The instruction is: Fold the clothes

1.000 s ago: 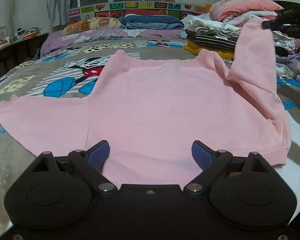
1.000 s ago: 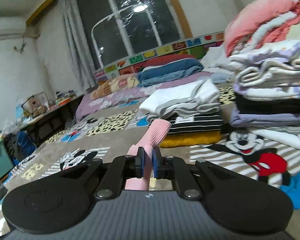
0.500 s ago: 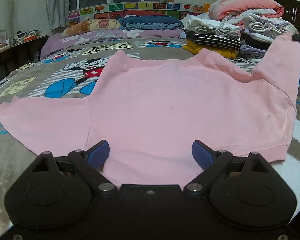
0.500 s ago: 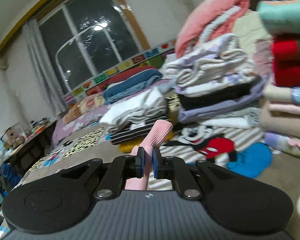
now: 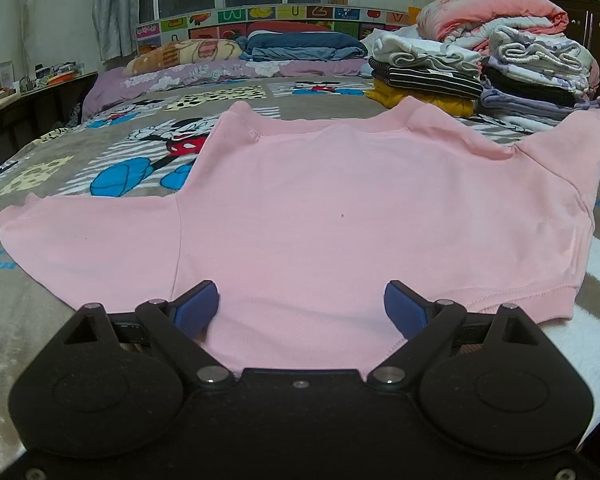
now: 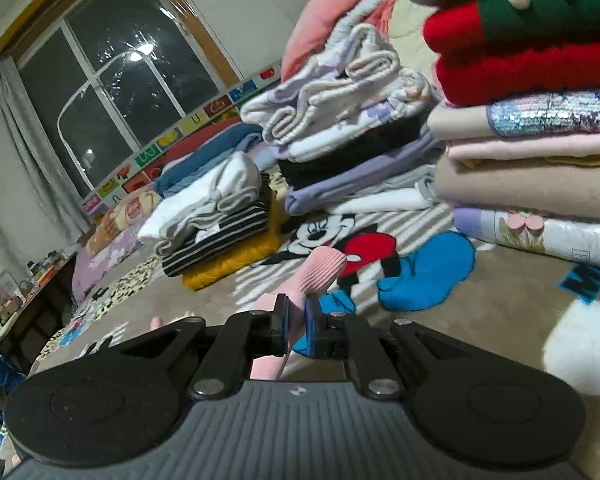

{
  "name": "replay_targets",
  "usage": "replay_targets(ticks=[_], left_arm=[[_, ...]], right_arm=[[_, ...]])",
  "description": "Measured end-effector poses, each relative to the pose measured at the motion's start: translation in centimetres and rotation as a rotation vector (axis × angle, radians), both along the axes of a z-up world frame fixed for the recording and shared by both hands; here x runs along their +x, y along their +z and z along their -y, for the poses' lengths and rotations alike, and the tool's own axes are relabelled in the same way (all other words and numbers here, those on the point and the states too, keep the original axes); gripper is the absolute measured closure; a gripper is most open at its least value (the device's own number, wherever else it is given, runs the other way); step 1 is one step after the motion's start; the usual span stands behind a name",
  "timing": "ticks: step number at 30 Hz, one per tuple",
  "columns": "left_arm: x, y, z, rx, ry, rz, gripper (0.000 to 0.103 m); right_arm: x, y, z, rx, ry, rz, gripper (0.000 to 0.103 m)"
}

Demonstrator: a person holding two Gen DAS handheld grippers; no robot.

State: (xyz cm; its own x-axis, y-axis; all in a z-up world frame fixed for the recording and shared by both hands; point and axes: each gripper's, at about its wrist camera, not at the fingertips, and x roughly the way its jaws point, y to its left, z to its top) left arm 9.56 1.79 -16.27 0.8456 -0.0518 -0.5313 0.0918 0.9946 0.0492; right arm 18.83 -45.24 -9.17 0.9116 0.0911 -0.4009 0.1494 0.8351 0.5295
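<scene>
A pink sweatshirt (image 5: 340, 208) lies spread flat on the bed, hem toward me, neckline far. Its left sleeve (image 5: 84, 240) lies flat to the left. My left gripper (image 5: 300, 308) is open, low over the hem, its blue pads (image 5: 196, 308) either side of the cloth and holding nothing. My right gripper (image 6: 297, 316) is shut on the ribbed cuff (image 6: 320, 272) of the right sleeve. In the left wrist view that sleeve (image 5: 572, 152) is held up and out to the right, raised off the bed.
The bed has a Mickey Mouse blanket (image 5: 140, 160). Stacks of folded clothes (image 5: 428, 76) stand at the far right, and a tall stack (image 6: 532, 128) is close to my right gripper. Pillows and bedding (image 5: 292, 46) lie by the window. A desk (image 5: 28, 92) stands on the left.
My right gripper has carried the sleeve outward to the right and lower, so the sleeve unfolded off the shirt body. The left gripper has stayed put, open.
</scene>
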Motion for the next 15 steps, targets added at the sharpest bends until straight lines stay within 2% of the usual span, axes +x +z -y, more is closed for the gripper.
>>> replay_targets(ticks=[6,8,11,13,14,15], left_arm=[[-0.2,-0.1,0.1,0.007,-0.003,0.004,0.012],[-0.2,-0.1,0.1,0.009,-0.003,0.005,0.011],[-0.2,-0.1,0.1,0.012,-0.004,0.004,0.011],[-0.2,0.0,0.1,0.012,-0.005,0.001,0.011],[-0.2,0.1,0.1,0.012,-0.004,-0.002,0.011],[-0.3,0.2,0.1,0.012,-0.003,-0.005,0.011]], right_arm=[[2.0,-1.8,0.7,-0.002,-0.011,-0.101,0.093],[2.6,-2.9,1.3,0.041,-0.017,-0.133,0.092],[2.6,-3.9,2.0,0.098,-0.048,-0.124,0.087],[2.7,-4.6,2.6,0.157,-0.060,-0.117,0.074],[2.7,-4.9,2.7,0.170,-0.064,-0.118,0.062],[2.8,-5.3,2.8,0.182,-0.065,-0.119,0.059]])
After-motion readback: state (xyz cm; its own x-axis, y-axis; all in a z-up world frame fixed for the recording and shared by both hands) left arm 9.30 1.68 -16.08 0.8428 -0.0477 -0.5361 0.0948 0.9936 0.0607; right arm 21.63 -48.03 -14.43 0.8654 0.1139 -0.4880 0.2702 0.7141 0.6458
